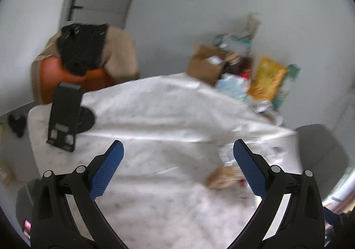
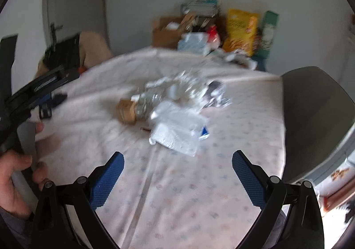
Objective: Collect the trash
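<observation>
Both views are blurred; the left gripper [image 1: 177,149] hangs above the bench [image 1: 155,116] with its blue-padded fingers [image 1: 108,169] spread wide apart and nothing between them; the right gripper [image 2: 177,160] likewise hovers over the bench [image 2: 177,193] with its fingers [image 2: 248,180] spread and nothing held.

The bench is covered by a pale patterned cloth [image 2: 210,171]; the trash lies near its middle in the right wrist view: a clear plastic wrapper [image 2: 177,131] nearest the right gripper, a crumpled foil heap [image 2: 168,93] just behind the wrapper and touching it, and a brown paper wad [image 2: 126,111] at the foil's left end; in the left wrist view the brown paper wad [image 1: 221,178] sits just beside the left gripper's right finger, with more crumpled scrap behind it, too blurred to name.

A black phone stand [image 1: 64,116] is upright near the bench's left edge; at the bench's far edge, against the wall, a cardboard box [image 2: 166,31], a yellow bag [image 2: 241,29] and other packets are crowded together; a grey chair [image 2: 315,124] stands at the bench's right side; a hand [image 2: 13,182] grips the left gripper's handle at the left edge of the right wrist view.
</observation>
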The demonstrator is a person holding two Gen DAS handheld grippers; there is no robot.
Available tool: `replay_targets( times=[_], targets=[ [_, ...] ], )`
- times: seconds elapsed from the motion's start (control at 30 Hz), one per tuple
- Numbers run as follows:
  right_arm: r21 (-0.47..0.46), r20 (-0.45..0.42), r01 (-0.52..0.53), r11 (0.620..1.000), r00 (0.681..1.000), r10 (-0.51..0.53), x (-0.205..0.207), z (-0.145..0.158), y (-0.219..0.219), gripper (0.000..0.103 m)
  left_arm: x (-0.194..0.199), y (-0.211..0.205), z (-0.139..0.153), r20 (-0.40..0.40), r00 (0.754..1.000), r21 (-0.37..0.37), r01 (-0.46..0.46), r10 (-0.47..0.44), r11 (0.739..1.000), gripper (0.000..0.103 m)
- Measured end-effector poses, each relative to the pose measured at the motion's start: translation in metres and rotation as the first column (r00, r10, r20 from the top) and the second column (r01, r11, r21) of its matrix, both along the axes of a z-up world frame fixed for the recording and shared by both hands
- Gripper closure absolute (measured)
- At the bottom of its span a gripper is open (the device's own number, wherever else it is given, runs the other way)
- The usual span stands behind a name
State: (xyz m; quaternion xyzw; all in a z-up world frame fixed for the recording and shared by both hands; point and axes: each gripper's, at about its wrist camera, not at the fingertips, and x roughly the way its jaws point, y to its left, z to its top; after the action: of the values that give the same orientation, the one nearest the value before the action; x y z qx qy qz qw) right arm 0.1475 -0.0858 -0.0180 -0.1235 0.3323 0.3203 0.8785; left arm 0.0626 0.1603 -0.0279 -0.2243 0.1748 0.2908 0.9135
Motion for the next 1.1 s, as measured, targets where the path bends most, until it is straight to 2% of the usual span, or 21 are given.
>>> replay_targets(
  times=[0.03, 0.17, 0.2, 0.27, 0.33, 0.4, 0.6, 0.77, 0.87, 0.93, 1.1],
  targets=[
    [0.03, 0.006, 0.021, 0.999, 1.0, -0.021, -0.004, 0.009, -0.008, 0.007, -0.006, -0.007, 0.01, 0.037, 0.998, 0.003, 0.056, -0.056, 0.998, 0.004],
    [0.131, 0.022, 0.078, 0.988, 0.996, -0.081, -0.015, 0.031, -0.044, 0.007, -0.014, -0.03, 0.029, 0.087, 0.985, 0.017, 0.148, -0.148, 0.989, 0.004],
    [0.158, 0.031, 0.097, 0.983, 0.994, -0.103, -0.02, 0.036, -0.055, 0.007, -0.017, -0.038, 0.031, 0.106, 0.975, 0.019, 0.193, -0.194, 0.981, 0.004],
    [0.175, 0.059, 0.152, 0.973, 0.985, -0.165, -0.028, 0.043, -0.071, 0.007, -0.015, -0.053, 0.031, 0.098, 0.966, 0.034, 0.238, -0.24, 0.971, 0.004],
    [0.166, 0.095, 0.253, 0.953, 0.958, -0.27, -0.035, 0.046, -0.088, 0.007, -0.009, -0.068, 0.029, 0.068, 0.952, 0.044, 0.297, -0.3, 0.954, 0.004],
    [0.161, 0.088, 0.331, 0.93, 0.933, -0.348, -0.038, 0.05, -0.104, 0.007, -0.005, -0.079, 0.028, 0.054, 0.939, 0.028, 0.339, -0.34, 0.941, 0.004],
    [0.15, 0.082, 0.497, 0.855, 0.855, -0.512, -0.044, 0.056, -0.146, 0.007, -0.001, -0.11, 0.038, 0.048, 0.907, 0.05, 0.415, -0.418, 0.908, 0.004],
    [0.183, 0.089, 0.513, 0.838, 0.841, -0.534, -0.048, 0.068, -0.167, 0.007, -0.003, -0.132, 0.048, 0.04, 0.89, 0.093, 0.45, -0.455, 0.888, 0.004],
    [0.198, 0.096, 0.506, 0.839, 0.842, -0.531, -0.051, 0.068, -0.172, 0.007, -0.005, -0.143, 0.051, 0.025, 0.889, 0.132, 0.451, -0.458, 0.883, 0.004],
    [0.203, 0.092, 0.506, 0.838, 0.842, -0.531, -0.052, 0.066, -0.174, 0.007, -0.001, -0.147, 0.049, -0.016, 0.896, 0.151, 0.441, -0.444, 0.885, 0.004],
    [0.19, 0.041, 0.524, 0.83, 0.84, -0.54, -0.052, 0.053, -0.178, 0.007, 0.007, -0.149, 0.032, -0.078, 0.875, 0.116, 0.483, -0.477, 0.868, 0.004]
  ],
)
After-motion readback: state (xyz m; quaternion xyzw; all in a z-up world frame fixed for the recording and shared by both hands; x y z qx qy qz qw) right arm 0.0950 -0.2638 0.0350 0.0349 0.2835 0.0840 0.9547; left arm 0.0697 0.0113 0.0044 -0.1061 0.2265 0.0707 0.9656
